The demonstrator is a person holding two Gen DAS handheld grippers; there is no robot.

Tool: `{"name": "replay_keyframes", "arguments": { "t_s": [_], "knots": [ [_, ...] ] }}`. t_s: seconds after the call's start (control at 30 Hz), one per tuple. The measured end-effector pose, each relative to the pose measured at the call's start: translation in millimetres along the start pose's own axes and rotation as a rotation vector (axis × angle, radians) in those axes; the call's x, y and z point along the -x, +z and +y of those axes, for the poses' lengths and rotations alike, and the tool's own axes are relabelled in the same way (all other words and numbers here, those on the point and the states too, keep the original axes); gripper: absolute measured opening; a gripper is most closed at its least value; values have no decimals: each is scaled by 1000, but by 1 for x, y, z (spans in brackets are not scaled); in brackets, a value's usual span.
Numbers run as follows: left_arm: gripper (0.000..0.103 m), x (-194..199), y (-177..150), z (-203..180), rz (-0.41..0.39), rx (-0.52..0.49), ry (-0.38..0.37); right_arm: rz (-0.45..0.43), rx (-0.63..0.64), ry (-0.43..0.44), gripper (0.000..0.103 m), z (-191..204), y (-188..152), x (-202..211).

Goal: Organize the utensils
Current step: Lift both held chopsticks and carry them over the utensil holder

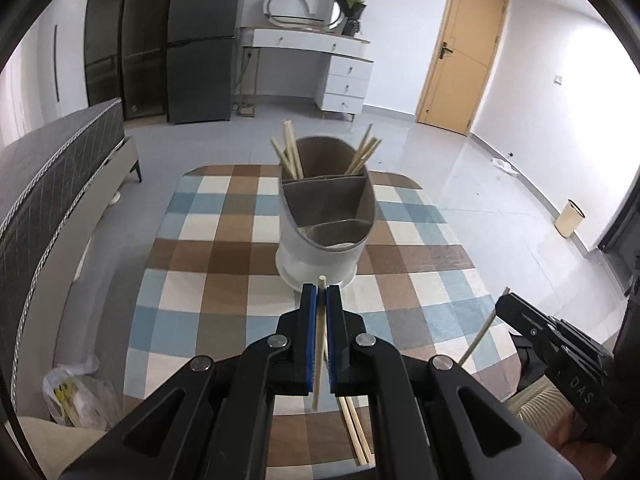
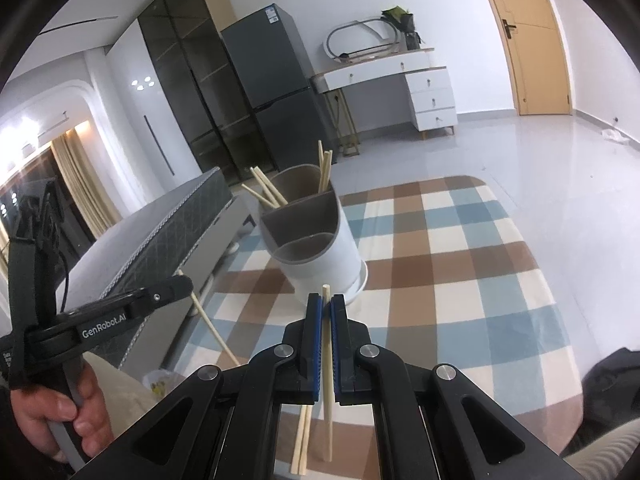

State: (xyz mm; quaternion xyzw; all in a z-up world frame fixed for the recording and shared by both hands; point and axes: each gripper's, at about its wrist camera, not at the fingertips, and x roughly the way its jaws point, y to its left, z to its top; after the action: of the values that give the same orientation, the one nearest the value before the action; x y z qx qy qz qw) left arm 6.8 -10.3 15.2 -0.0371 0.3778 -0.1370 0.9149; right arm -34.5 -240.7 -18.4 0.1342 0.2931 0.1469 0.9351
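Note:
A white utensil holder [image 1: 320, 240] [image 2: 316, 240] with grey divided compartments stands on the checked tablecloth [image 1: 224, 280]. Several wooden chopsticks [image 1: 290, 156] [image 2: 324, 168] lean in its far compartment. My left gripper [image 1: 321, 296] is shut on one wooden chopstick [image 1: 319, 344], held above the cloth just in front of the holder. My right gripper [image 2: 326, 304] is shut on another chopstick [image 2: 327, 380], also just short of the holder. Each gripper shows at the edge of the other's view, the right one [image 1: 505, 300] and the left one [image 2: 185, 285]. A pair of chopsticks [image 1: 356, 432] [image 2: 301, 440] lies on the cloth under the grippers.
The table with the checked cloth [image 2: 460, 260] is oval. A dark bed [image 1: 52, 184] runs along its left side, with a plastic bag [image 1: 76, 396] on the floor. A fridge [image 1: 200, 40], a white dresser [image 1: 320, 68], a door [image 1: 460, 48] and a bin [image 1: 570, 218] stand further off. A hand [image 2: 56, 412] grips the left tool's handle.

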Motion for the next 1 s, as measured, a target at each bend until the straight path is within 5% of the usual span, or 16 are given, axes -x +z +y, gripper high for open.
{"name": "replay_keyframes", "arguments": {
  "t_s": [0.43, 1.0],
  "knots": [
    [0, 23, 22, -9, -24, -23, -48, -117, -14, -20, 4, 2, 35, 34],
    [0, 70, 115, -9, -203, 27, -102, -236, 59, 33, 4, 27, 134, 37]
  ]
}}
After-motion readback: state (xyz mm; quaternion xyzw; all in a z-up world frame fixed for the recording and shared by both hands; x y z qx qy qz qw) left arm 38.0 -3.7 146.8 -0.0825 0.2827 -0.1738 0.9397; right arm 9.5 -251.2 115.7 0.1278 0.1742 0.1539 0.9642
